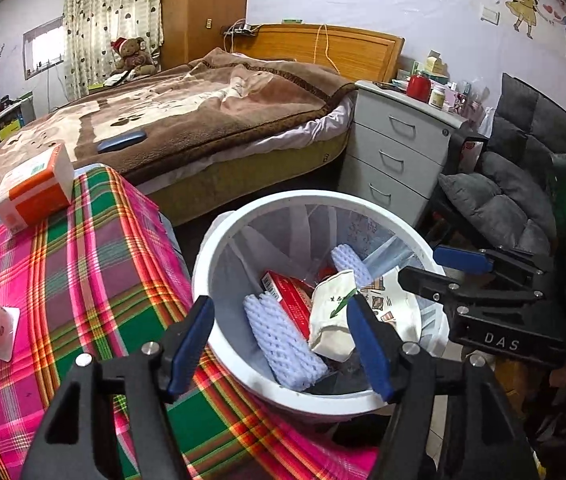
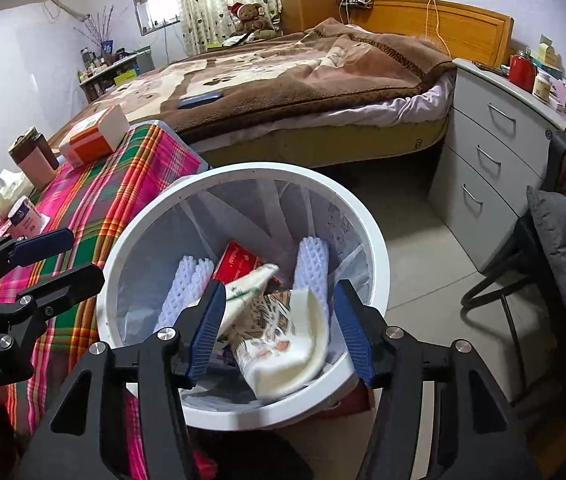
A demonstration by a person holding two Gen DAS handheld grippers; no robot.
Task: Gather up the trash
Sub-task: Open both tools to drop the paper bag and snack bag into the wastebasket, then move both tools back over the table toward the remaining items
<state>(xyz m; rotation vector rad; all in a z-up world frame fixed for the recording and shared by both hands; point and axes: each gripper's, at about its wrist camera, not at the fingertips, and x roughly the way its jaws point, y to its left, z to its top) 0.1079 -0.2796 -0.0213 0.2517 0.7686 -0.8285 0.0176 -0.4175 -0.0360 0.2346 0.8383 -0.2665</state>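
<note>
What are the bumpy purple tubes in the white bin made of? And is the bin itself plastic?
The bumpy tubes look like soft foam netting, the kind wrapped around fruit: pale lilac, matte, with a regular knobbly mesh. The white bin looks like hard plastic, since its rim is smooth and slightly glossy. A thin, see-through plastic liner seems to sit inside it, wrinkled against the wall.

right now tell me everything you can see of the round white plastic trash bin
The round white plastic trash bin stands upright on the floor against the plaid-covered table. A thin clear liner lines its ribbed walls. Inside lie white foam nets, a red carton and crumpled printed paper packaging.
</note>
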